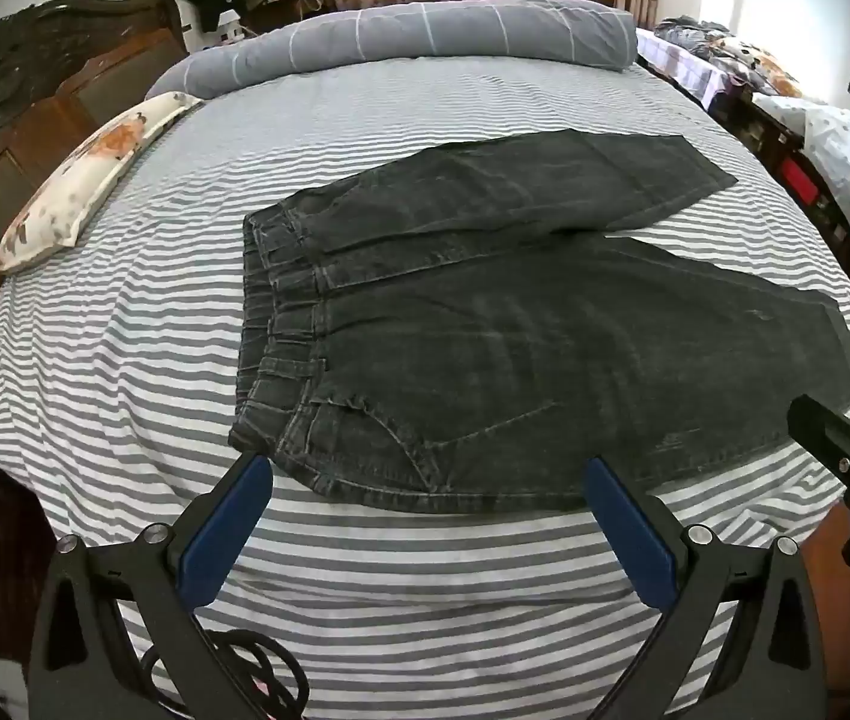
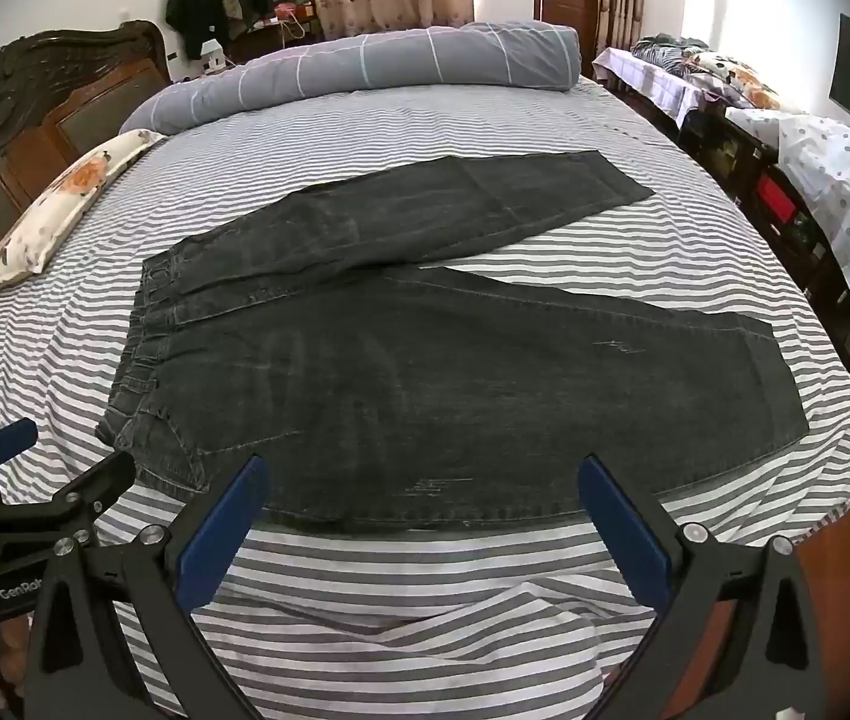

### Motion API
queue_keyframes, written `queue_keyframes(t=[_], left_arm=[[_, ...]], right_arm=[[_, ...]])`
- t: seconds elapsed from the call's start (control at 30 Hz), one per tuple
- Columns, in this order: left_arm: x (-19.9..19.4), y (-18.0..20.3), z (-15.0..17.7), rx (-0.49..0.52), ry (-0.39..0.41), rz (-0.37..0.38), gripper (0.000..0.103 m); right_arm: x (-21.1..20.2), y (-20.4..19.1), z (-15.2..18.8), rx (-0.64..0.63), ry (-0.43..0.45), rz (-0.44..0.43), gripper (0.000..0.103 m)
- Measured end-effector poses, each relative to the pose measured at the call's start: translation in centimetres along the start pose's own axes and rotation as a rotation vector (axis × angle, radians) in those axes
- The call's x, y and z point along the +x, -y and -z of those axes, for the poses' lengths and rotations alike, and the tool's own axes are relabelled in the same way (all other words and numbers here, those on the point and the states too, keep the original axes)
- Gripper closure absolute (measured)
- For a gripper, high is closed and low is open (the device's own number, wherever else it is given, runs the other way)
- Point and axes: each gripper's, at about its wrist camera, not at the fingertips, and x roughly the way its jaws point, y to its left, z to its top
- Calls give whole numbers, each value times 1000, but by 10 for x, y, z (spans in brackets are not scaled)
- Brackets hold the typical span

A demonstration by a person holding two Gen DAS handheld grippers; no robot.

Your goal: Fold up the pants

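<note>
The pants (image 1: 485, 324) lie flat on the striped bed (image 1: 125, 360), waistband toward the headboard side at the left of both views, the two legs spread in a narrow V toward the right; the far leg angles up toward the rolled duvet (image 1: 425, 30), the near leg runs along the bed's front edge; nothing is folded yet, so this looks like the very start, the approach before the first fold.

The left gripper (image 1: 425, 480) hovers just above the near edge by the waistband and hip pocket, its jaws wide apart with nothing between them; the right gripper (image 2: 425, 480) hovers over the near leg's lower edge further toward the hem, likewise spread and empty; neither touches the cloth.

The next move, I judge, calls for both to come down onto the near edge, pinch the denim, and carry the near leg over onto the far one; the two grips need to lift together so the leg stays straight; the thick waistband may resist a shallow pinch.
</note>
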Motion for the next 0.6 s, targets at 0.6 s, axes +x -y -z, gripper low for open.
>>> queue_keyframes(t=[0.6], left_arm=[[11, -19, 6, -91, -47, 27, 1]], right_arm=[[2, -2, 1, -12, 0, -2, 0]])
